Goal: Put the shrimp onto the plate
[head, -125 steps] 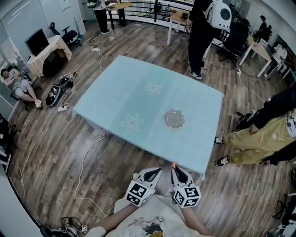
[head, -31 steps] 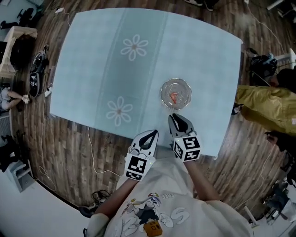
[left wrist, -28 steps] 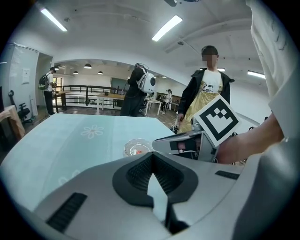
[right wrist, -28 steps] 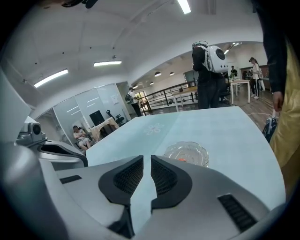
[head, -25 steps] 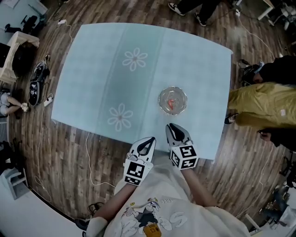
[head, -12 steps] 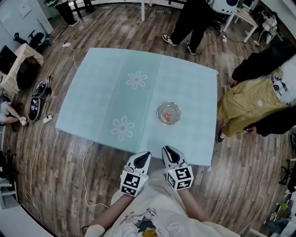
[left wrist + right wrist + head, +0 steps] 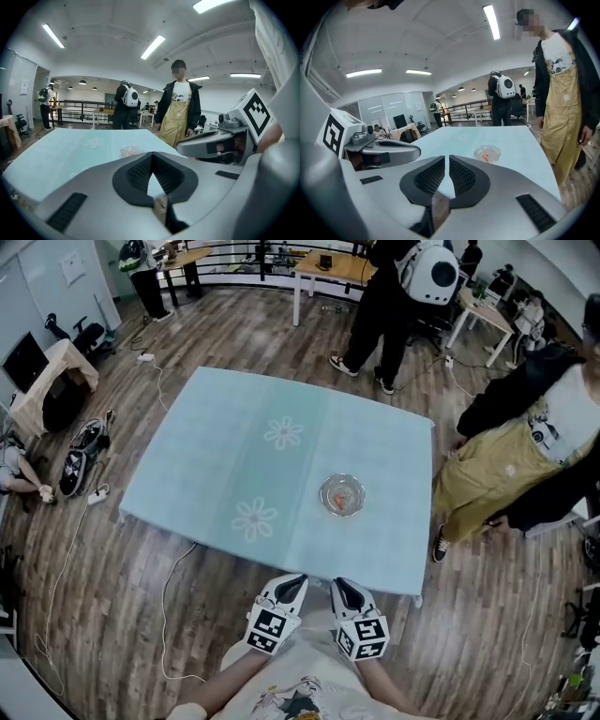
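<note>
Closest in the head view, the left gripper (image 7: pixel 294 582) and the right gripper (image 7: pixel 341 584) sit side by side in front of the person's white printed shirt (image 7: pixel 300 690). Both are over the wooden plank floor (image 7: pixel 187 615), just short of the counter's near edge, each with its black-and-white marker cube toward the body. In the left gripper view the jaws meet at their tips, and only a small wedge of counter shows through lower down between the ribbed black pads; nothing is held. In the right gripper view the jaws are drawn together to a thin slit and are likewise empty.

Beyond them lies the counter (image 7: pixel 216 456), covered with a pale blue cloth that has two white flower prints, one near (image 7: pixel 256 518) and one farther back (image 7: pixel 284 433). The small round clear glass plate (image 7: pixel 327 495) stands right of the near flower, well apart from both grippers. The orange-pink shrimp (image 7: pixel 344 499) lies inside it, near the middle.

A thin white cable (image 7: pixel 169 596) trails across the floor by the counter's near-left corner. Just beside the counter's right side stands a person in a mustard-yellow apron and dark jacket (image 7: pixel 487 474). Past the far edge, a person in black wearing a white backpack (image 7: pixel 427 273) stands near wooden desks.
</note>
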A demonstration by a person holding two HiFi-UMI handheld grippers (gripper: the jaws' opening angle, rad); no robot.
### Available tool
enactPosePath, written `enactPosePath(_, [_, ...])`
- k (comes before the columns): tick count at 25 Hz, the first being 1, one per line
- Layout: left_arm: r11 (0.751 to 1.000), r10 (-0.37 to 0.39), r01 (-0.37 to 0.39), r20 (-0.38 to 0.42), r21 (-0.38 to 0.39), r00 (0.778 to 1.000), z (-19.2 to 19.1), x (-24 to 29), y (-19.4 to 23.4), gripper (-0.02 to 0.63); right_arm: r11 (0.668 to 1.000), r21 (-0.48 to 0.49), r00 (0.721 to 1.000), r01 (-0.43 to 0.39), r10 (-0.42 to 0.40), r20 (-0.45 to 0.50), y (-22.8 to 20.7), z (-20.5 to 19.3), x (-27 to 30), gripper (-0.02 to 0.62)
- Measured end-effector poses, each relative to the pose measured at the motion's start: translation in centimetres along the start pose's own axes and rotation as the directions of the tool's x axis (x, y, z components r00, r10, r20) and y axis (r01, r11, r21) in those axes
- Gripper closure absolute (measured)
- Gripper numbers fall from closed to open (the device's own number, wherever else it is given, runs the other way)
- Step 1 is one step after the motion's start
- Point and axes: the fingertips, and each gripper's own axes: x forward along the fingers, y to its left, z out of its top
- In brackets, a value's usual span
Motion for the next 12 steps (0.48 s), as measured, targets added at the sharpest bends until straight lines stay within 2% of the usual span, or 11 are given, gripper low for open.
enactPosePath(5, [1.0,-0.016,0.016,0.017,0.01,1.0,0.5,-0.9,-0.6,0.609,1.0,-0.002,1.0,0.003,-0.003,0.005,0.9,0.1,-0.7,0.546])
enactPosePath(12, [0.999,0.022,-0.02,0.045,-0.048,0.999,0.0,-1.6,-0.2,0.609,1.0,-0.011,1.0,0.014,-0.014,0.001,0.7,0.0,-1.5,0.546])
